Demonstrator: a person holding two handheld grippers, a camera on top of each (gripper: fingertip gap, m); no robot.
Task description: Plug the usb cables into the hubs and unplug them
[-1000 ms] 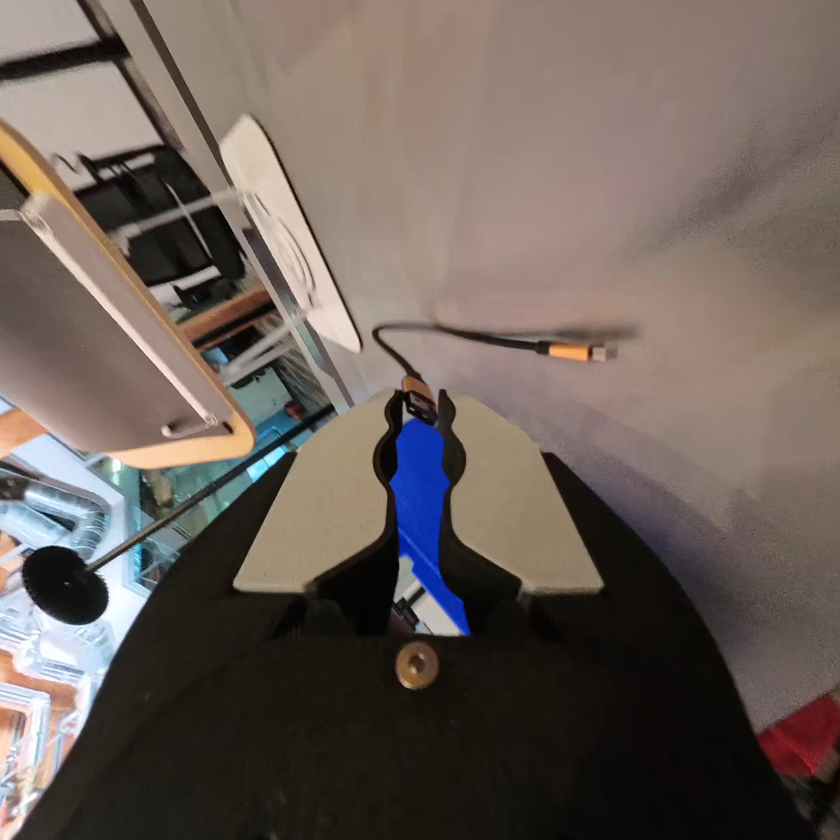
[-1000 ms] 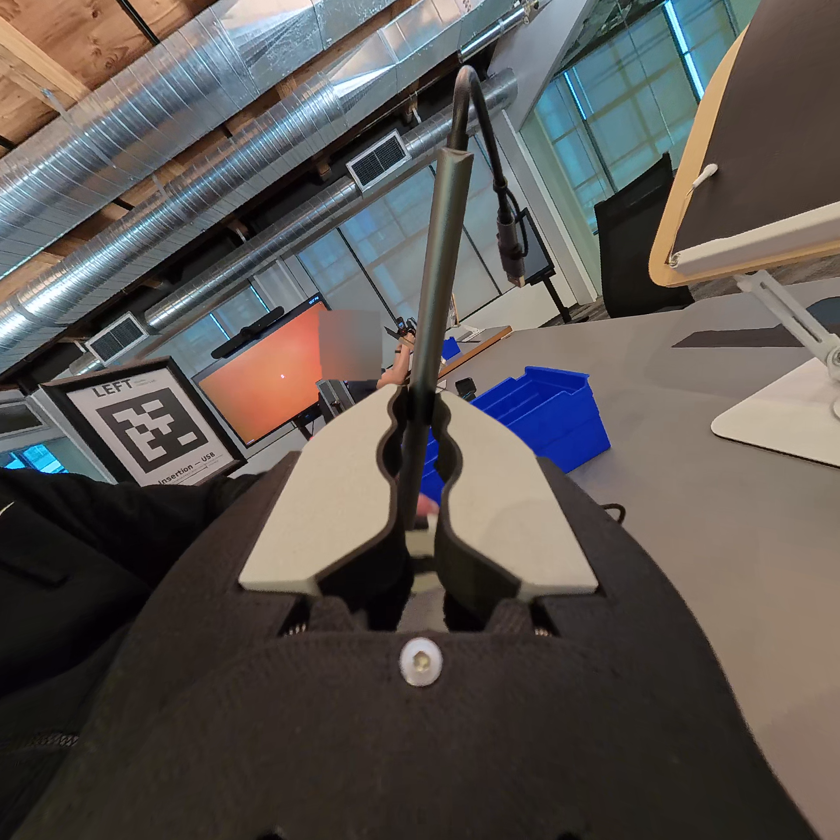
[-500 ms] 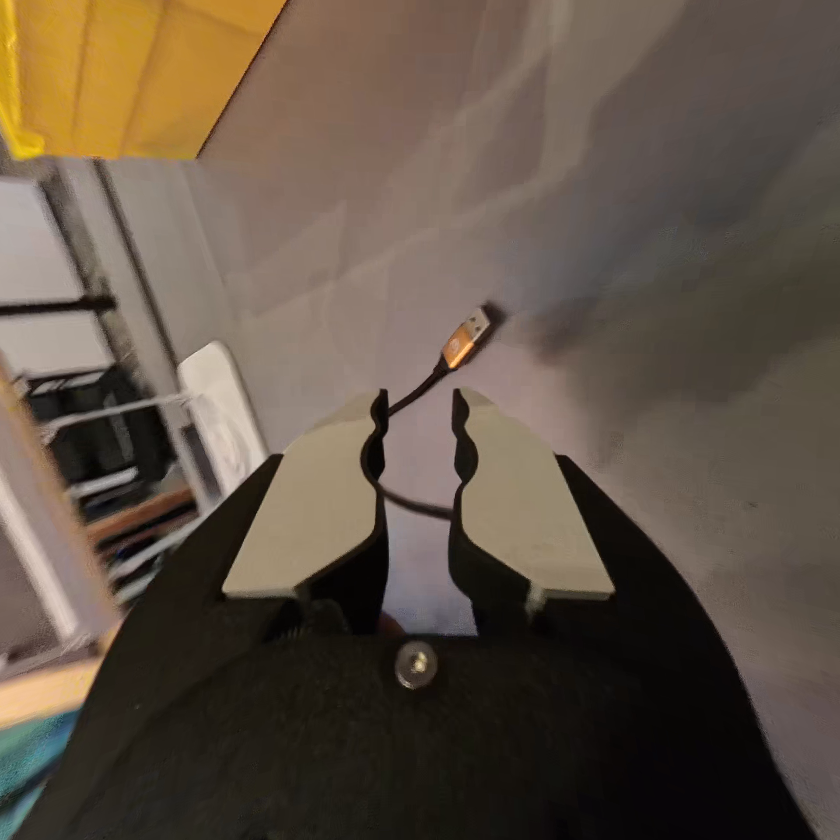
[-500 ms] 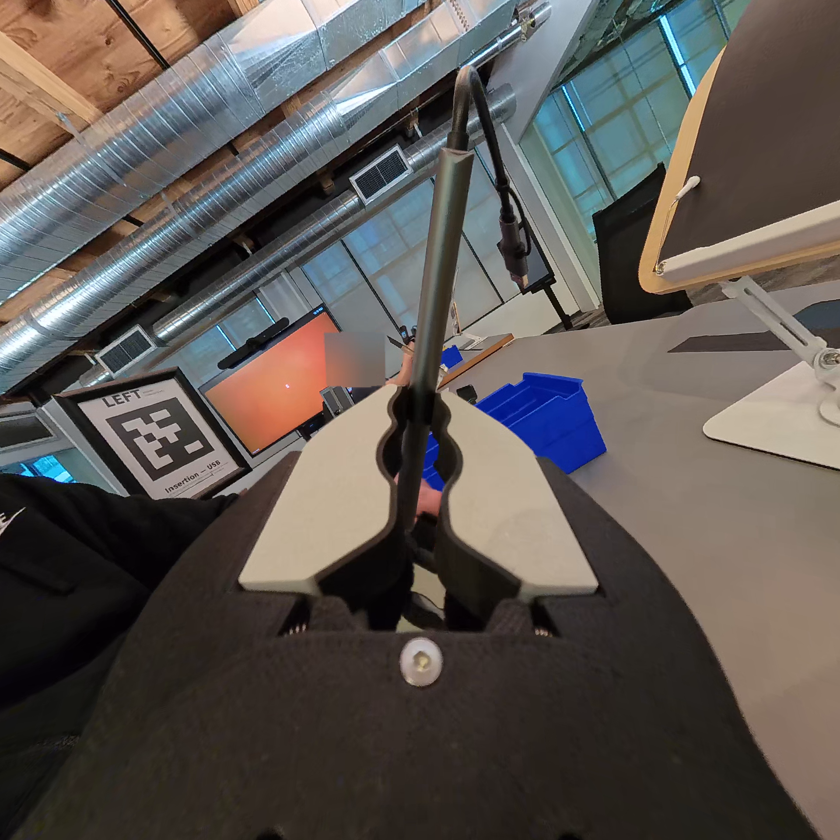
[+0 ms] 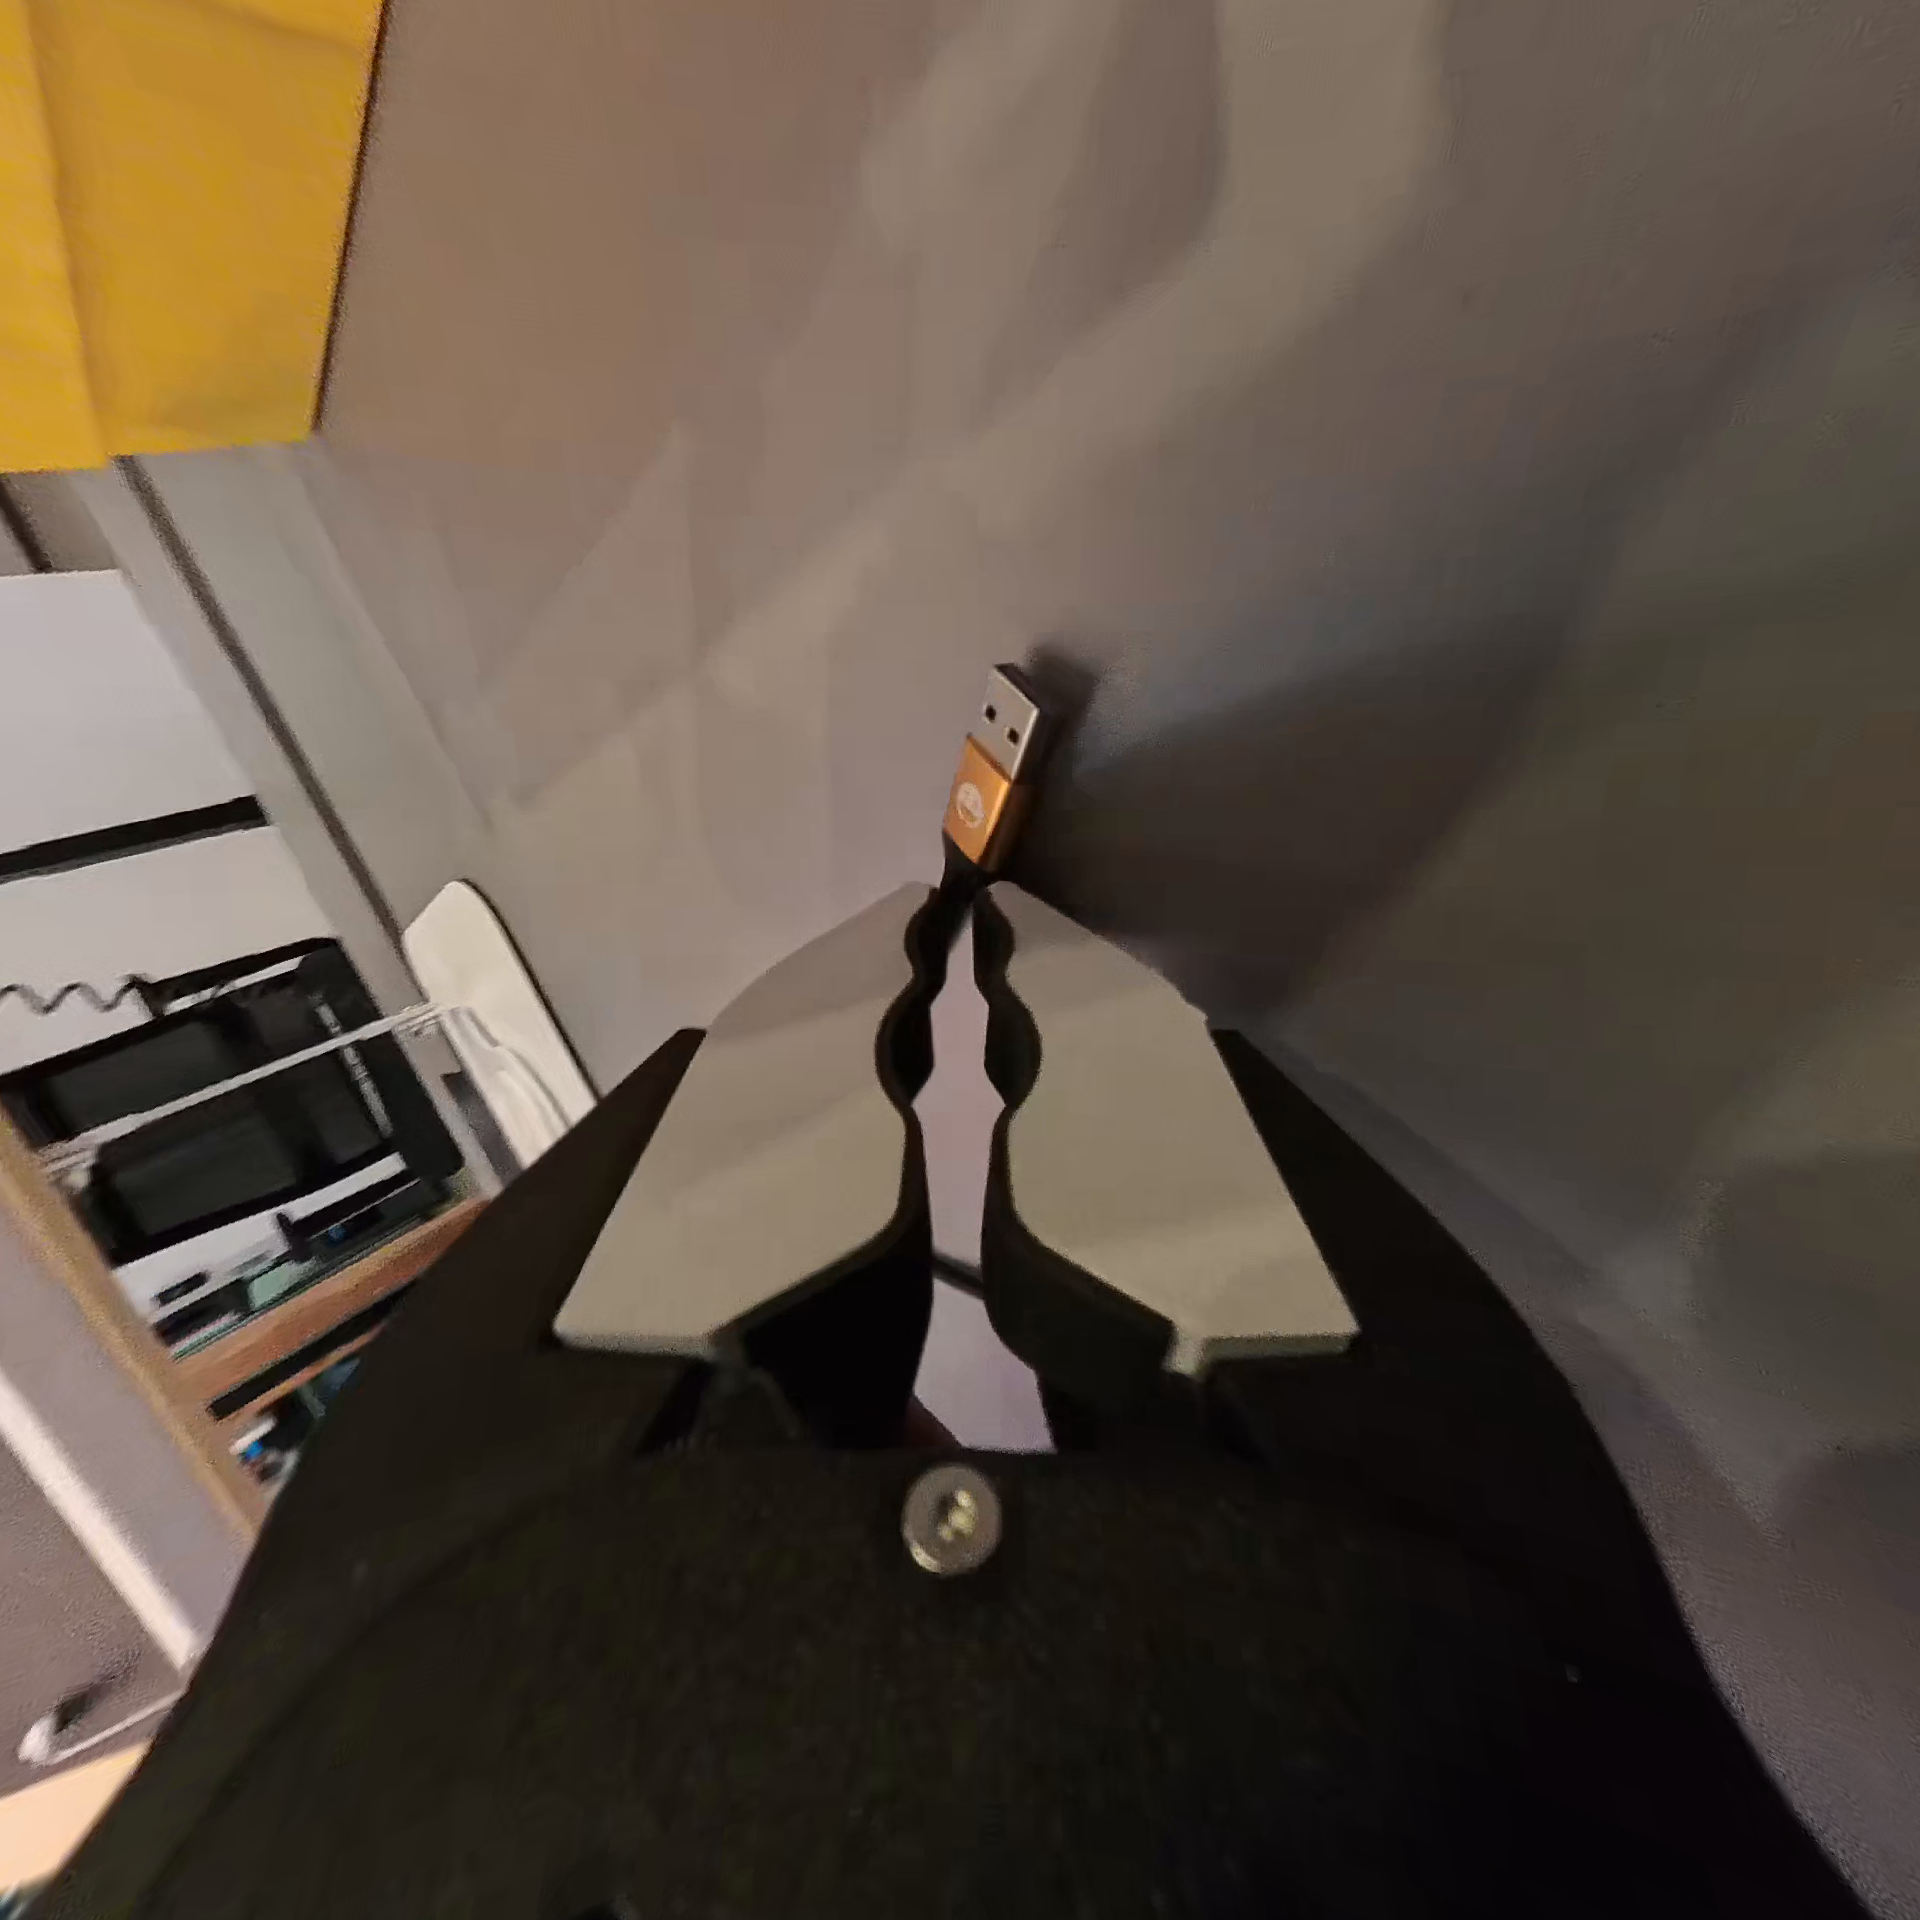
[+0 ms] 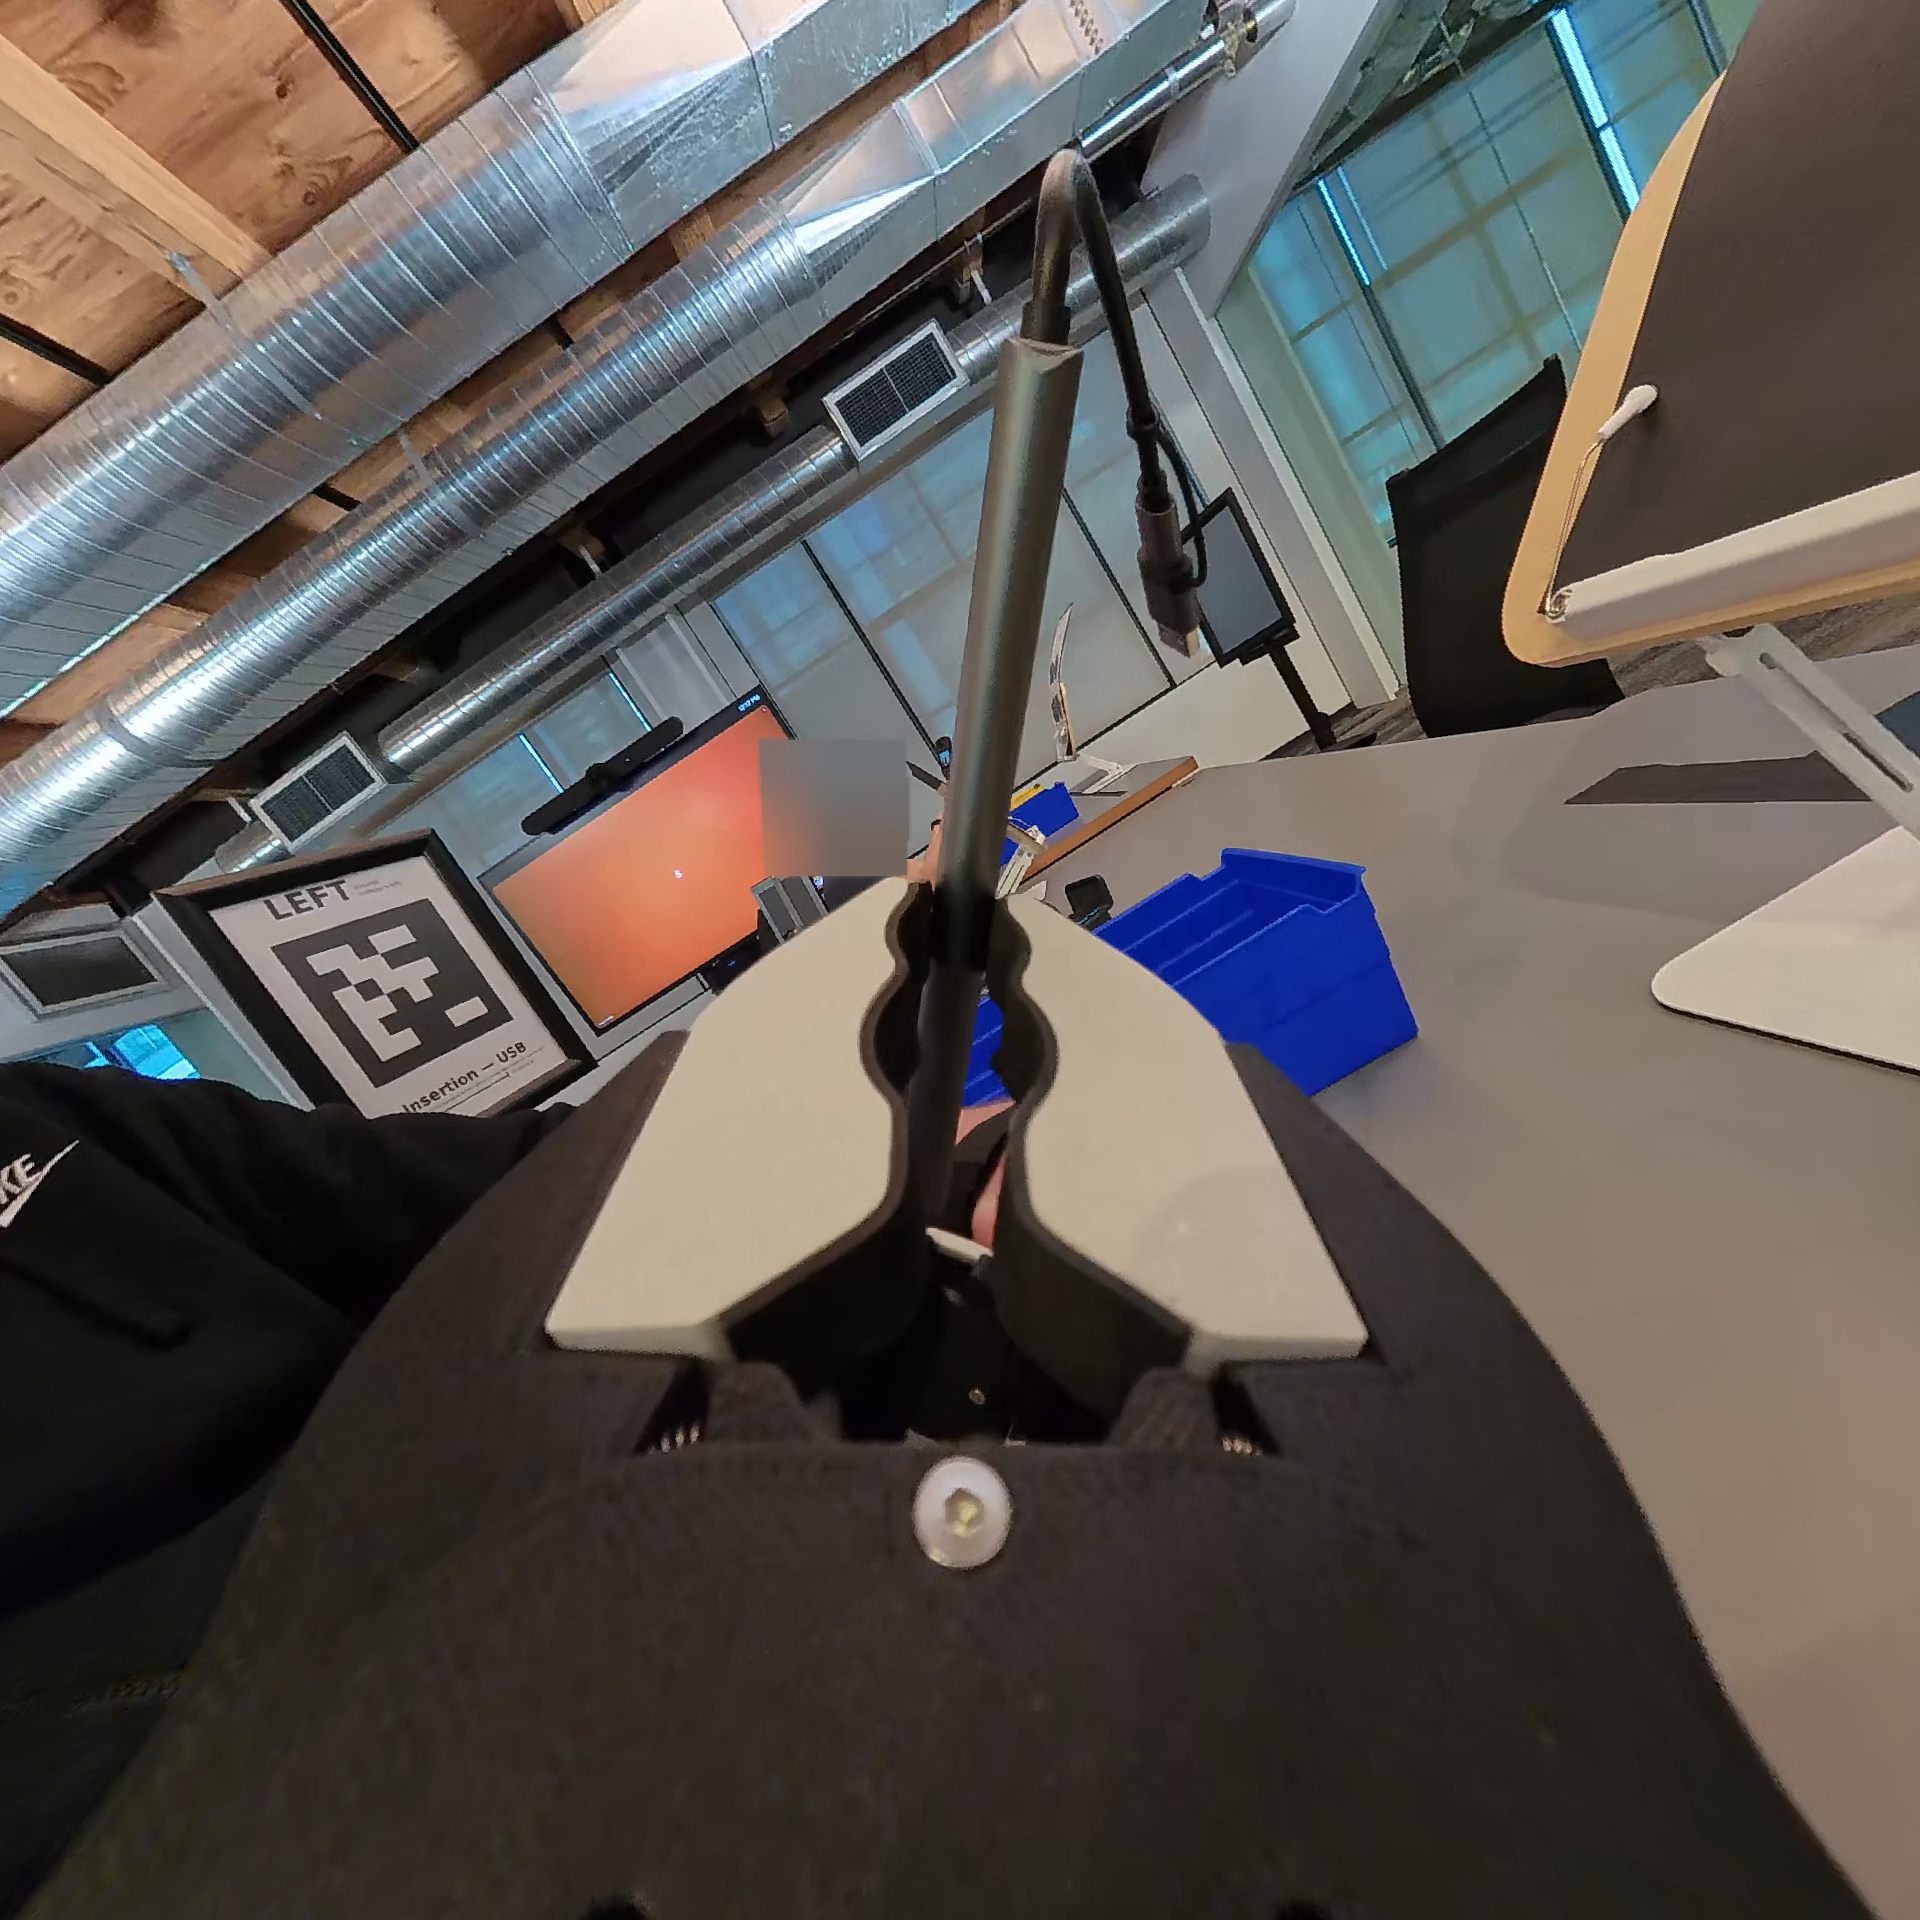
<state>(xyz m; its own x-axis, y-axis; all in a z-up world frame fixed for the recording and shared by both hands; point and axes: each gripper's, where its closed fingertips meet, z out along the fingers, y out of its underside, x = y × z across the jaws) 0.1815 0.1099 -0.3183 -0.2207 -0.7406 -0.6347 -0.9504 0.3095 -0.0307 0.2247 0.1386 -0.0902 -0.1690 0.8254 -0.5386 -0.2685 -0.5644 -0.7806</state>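
In the left wrist view, my left gripper point(image 5: 951, 906) is shut on a black USB cable just behind its orange-sleeved plug point(image 5: 987, 795). The plug's metal end sticks out past the fingertips over the grey table point(image 5: 1351, 520). In the right wrist view, my right gripper point(image 6: 961, 914) is shut on a slim dark grey hub point(image 6: 1013, 623) and holds it upright, edge on, above the table. The hub's own short cable loops from its top end and hangs with a dark connector point(image 6: 1169, 566) free in the air.
A blue bin point(image 6: 1278, 966) stands on the table beyond the right gripper. A white stand base point(image 6: 1818, 966) carries a tilted board point(image 6: 1766, 364) at the right; the base also shows in the left wrist view point(image 5: 488, 997). A framed marker sign point(image 6: 384, 977), an orange screen point(image 6: 644, 883) and a person's black sleeve point(image 6: 156, 1247) are at the left. The left gripper's tips are roughly 25 cm from the right gripper's.
My left gripper let go of one orange cable end, opened, swung toward the other plug and has shut on the cable behind it. The right gripper still holds the hub, barely moved.
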